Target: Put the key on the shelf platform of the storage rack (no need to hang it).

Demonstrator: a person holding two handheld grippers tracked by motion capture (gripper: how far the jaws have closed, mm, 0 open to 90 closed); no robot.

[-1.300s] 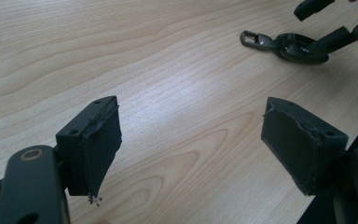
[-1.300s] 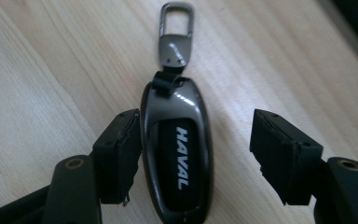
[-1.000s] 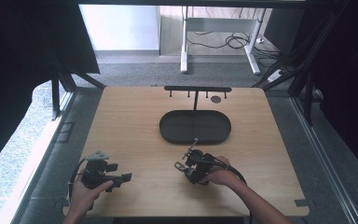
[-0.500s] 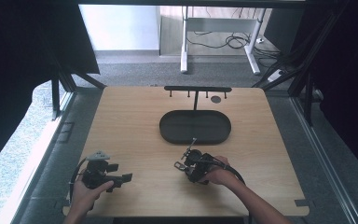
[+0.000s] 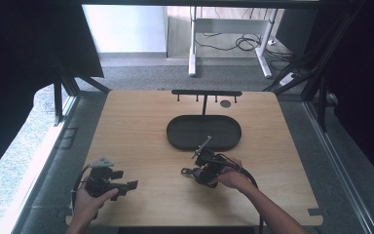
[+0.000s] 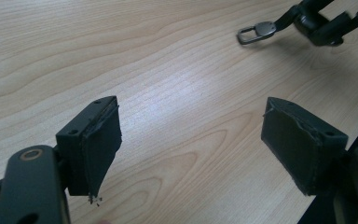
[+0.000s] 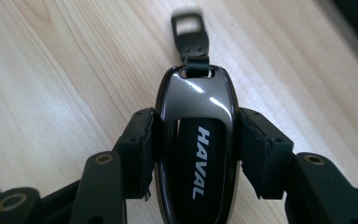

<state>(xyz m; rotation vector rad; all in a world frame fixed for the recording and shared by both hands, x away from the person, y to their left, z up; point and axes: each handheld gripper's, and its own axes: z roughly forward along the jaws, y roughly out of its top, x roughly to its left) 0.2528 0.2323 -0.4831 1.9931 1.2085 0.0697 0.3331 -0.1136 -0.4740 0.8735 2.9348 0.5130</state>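
Note:
A glossy dark car key fob [image 7: 196, 140] marked HAVAL, with a strap and metal loop [image 7: 189, 24] at its far end, is clamped between the pads of my right gripper [image 7: 196, 144]. In the high view that right gripper [image 5: 200, 170] sits low over the table's middle front, the key fob's loop [image 5: 186, 171] pointing left. My left gripper [image 5: 121, 186] rests at the front left, pointing right. Its jaws stand wide apart in the left gripper view [image 6: 191, 140] with bare wood between them, and the key fob's loop [image 6: 255, 31] shows far off at the upper right.
A black oval tray [image 5: 204, 131] lies in the middle of the wooden table [image 5: 136, 126]. Behind it stands a low black rack with hooks [image 5: 206, 92], and a small dark disc [image 5: 225, 103] lies beside it. Cables trail from both grippers toward the front edge.

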